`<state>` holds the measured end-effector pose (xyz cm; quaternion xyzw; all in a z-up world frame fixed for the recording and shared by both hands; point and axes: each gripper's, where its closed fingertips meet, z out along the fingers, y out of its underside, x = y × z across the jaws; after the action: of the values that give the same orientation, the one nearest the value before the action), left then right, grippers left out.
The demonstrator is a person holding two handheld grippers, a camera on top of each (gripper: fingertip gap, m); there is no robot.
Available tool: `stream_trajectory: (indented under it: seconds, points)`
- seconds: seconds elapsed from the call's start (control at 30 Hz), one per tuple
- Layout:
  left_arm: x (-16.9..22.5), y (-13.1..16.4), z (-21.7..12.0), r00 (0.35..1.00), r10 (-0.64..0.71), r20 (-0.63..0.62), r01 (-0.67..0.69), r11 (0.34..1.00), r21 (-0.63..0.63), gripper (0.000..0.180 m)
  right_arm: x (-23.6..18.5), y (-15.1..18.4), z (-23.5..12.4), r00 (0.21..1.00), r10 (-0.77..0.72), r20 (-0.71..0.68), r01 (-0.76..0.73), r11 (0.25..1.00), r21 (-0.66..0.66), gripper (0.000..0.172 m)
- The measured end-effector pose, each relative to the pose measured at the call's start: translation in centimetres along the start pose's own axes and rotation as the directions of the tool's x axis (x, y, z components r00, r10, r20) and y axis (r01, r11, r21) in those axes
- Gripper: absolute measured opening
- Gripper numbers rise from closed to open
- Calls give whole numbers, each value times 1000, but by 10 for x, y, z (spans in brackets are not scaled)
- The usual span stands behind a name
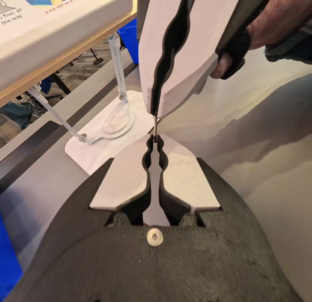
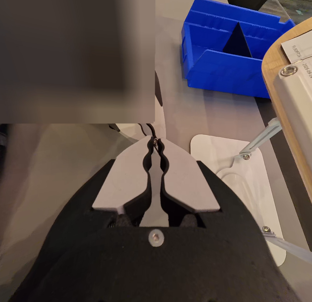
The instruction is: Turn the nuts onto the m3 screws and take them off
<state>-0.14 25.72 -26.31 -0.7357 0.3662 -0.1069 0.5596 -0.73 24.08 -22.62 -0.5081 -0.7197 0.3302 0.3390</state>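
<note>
Pinch at both ends: your left tool (image 1: 155, 137) and, at twelve o'clock, right tool (image 1: 154, 113) each clamp the thin silver metal screw (image 1: 155, 125) above the grey bench (image 1: 253, 201).

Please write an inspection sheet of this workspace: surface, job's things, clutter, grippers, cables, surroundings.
Surface: smooth grey table, with shadows.
Job's things: thin silver metal screw, held at both ends between the two grippers; whether a nut sits on it cannot be told.
Clutter: blue plastic bin with a divider; white metal stand base carrying a tilted wooden board with printed sheets.
Grippers: left gripper shut on one end of the screw; right gripper shut on the other end; a hand holds the right one.
Cables: nothing seen.
Surroundings: patterned carpet floor, dark furniture legs.
</note>
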Motion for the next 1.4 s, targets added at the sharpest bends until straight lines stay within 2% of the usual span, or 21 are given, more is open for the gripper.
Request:
stream_trajectory:
  seconds: [0.3,1.17,1.33,1.4]
  points:
    - [2,-1,1,1000,-10,-11,10,1000,8,4,-1,-2,1,999,7,-35,-6,1000,26,6]
    - [4,-3,1,999,-33,-42,34,999,22,4,-3,0,3,1000,2,-16,-2,1000,21,5]
    - [6,-4,1,988,-117,-103,122,992,39,4,-3,-1,3,998,-47,-46,48,999,14,5]
    - [6,-3,1,988,-115,-103,118,993,30,4,-2,0,3,996,-68,-62,68,998,2,5]
